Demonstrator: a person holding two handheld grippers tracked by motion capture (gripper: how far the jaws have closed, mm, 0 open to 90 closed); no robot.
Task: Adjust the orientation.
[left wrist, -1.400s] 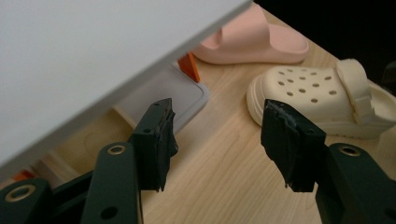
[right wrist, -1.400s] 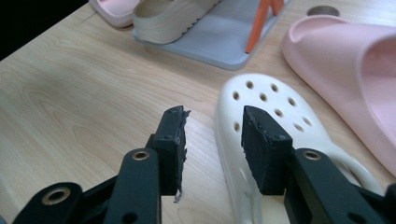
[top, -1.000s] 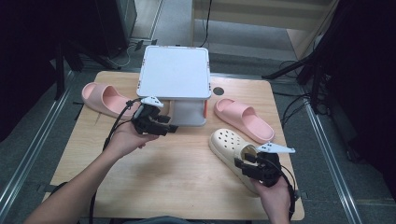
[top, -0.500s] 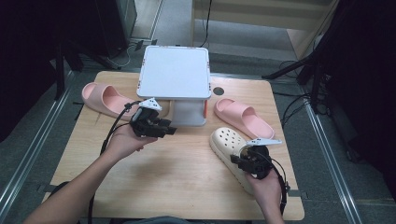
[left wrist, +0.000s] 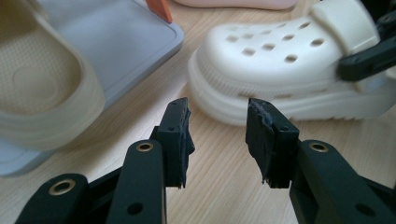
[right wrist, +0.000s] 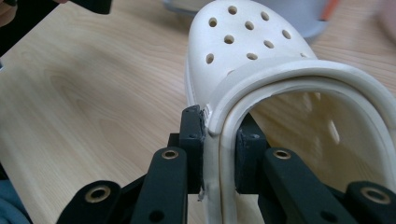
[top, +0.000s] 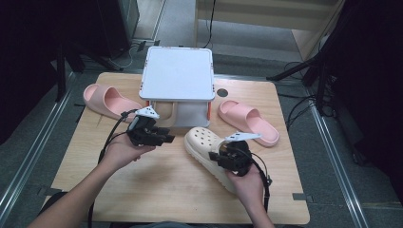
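Observation:
A cream clog (top: 203, 141) with holes in its toe lies on the wooden table (top: 161, 190), just right of my left gripper. My right gripper (top: 220, 156) is shut on the clog's side rim, where the heel strap joins. In the right gripper view the rim (right wrist: 215, 140) is pinched between the two pads of that gripper (right wrist: 219, 136), which have just closed on it. My left gripper (top: 166, 137) hovers open, its jaws narrowing with nothing between them. In the left gripper view the clog (left wrist: 280, 56) lies just beyond that gripper (left wrist: 217, 126).
A grey two-level rack (top: 178, 71) stands at the back middle, with a second beige clog (left wrist: 42, 88) on its lower shelf. One pink slipper (top: 107, 100) lies at the left, another pink slipper (top: 249, 121) at the right.
My right gripper closed on the clog's rim and slid the clog left and away, toward the rack. The left gripper stayed in place and its jaws narrowed.

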